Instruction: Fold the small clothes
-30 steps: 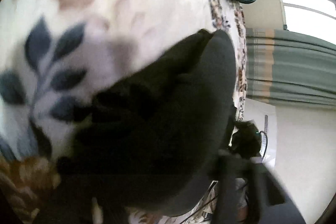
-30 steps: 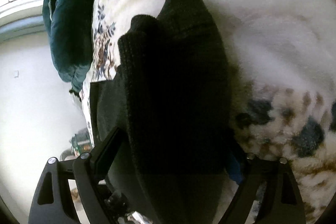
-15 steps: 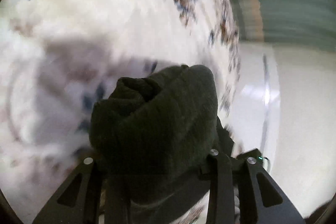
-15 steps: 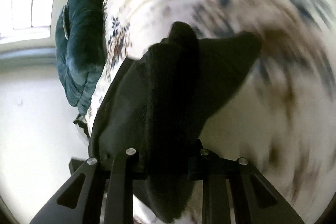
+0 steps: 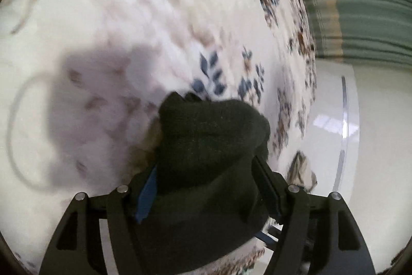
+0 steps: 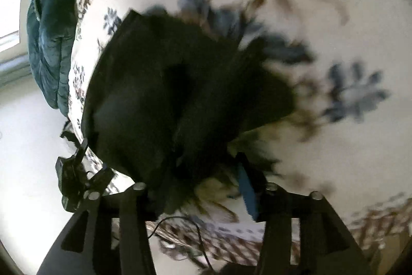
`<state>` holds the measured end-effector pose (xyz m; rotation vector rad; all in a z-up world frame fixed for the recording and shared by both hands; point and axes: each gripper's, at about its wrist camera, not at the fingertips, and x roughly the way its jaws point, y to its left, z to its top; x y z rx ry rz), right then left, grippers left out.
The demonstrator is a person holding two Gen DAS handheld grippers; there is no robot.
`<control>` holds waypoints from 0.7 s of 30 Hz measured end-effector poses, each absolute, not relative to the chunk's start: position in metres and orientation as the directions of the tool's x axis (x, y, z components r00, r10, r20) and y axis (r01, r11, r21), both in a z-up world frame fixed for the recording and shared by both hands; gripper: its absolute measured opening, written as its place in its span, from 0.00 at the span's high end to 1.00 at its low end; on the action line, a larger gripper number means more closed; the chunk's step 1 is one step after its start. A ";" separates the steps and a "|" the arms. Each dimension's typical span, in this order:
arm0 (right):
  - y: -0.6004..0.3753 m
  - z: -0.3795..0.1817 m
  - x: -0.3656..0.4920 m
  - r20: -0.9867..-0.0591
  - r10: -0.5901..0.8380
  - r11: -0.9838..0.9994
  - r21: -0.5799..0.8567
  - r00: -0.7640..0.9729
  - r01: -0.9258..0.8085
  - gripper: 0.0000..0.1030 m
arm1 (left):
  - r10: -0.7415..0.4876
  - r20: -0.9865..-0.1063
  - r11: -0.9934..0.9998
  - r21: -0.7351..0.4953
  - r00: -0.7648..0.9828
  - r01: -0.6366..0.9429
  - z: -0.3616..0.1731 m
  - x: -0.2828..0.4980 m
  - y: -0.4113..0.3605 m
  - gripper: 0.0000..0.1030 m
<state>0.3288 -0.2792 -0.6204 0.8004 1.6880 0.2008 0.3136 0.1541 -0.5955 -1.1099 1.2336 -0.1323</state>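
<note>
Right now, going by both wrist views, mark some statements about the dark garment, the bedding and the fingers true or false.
1. The dark knit garment sits between the left gripper fingers. True.
2. The bedspread is plain grey. False: it is cream with blue and brown flowers.
3. A teal quilted cover lies at the bed's edge in the right wrist view. True.
4. The right gripper fingers are pressed together on nothing. False: they stand apart, with the garment bunched between them.
5. The garment is white. False: it is very dark, near black.
</note>
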 end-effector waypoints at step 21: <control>-0.192 -0.648 0.539 -0.841 0.527 0.847 0.531 -0.120 0.002 0.64 | -0.397 -0.798 0.618 -0.597 0.453 -0.511 -0.600 0.321 0.189 0.26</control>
